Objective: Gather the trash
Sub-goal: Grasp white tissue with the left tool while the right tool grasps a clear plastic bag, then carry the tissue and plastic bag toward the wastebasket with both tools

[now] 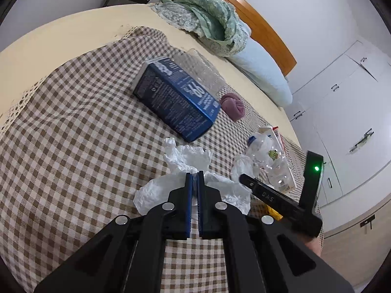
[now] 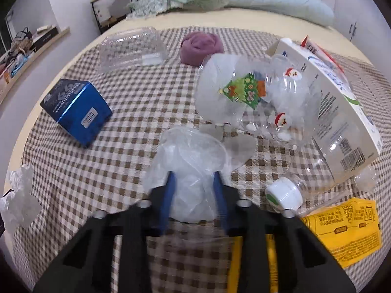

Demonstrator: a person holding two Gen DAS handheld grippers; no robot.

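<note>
Crumpled white tissue (image 1: 193,161): lies on the checked cloth near its front edge; the left gripper (image 1: 194,174) is clenched on it, blue pads nearly together with paper pinched between. The right-wrist view shows this tissue only at its far left margin (image 2: 18,195).

Crumpled clear plastic bag (image 2: 193,163): on the cloth, between the fingers of the right gripper (image 2: 194,179), which stand apart on either side of it; whether they press it cannot be told.

Clear bag with Christmas print (image 2: 246,92): green tree and two Santa figures, lying against a white carton (image 2: 342,102) with fine print and a barcode, text unreadable. In the left-wrist view it is small and at the right (image 1: 268,151).

Clear plastic bottle (image 2: 317,168): on its side, white cap toward the camera, beside the carton.

Yellow packet (image 2: 347,227): outline drawings and print, not legible; seen plainly only in the right-wrist view.

Blue box (image 1: 176,100): lying flat, silver lettering, dense small text unreadable; also in the right-wrist view (image 2: 78,112), end-on with a white label.

Clear clamshell container (image 2: 132,48): behind the blue box, touching it in the left-wrist view.

Purple rolled fabric (image 2: 201,47): on the cloth, near the clamshell.

The right gripper's body in the left-wrist view carries the letters "DAS" and a green light.

Surface: brown-and-white checked cloth (image 1: 73,134) over a cream bed. Green blanket (image 1: 210,17), pale blue pillow (image 1: 264,73), wooden headboard (image 1: 244,2). White cupboards appear only in the left-wrist view; a cluttered wall shelf (image 2: 27,48) only in the right-wrist view.
</note>
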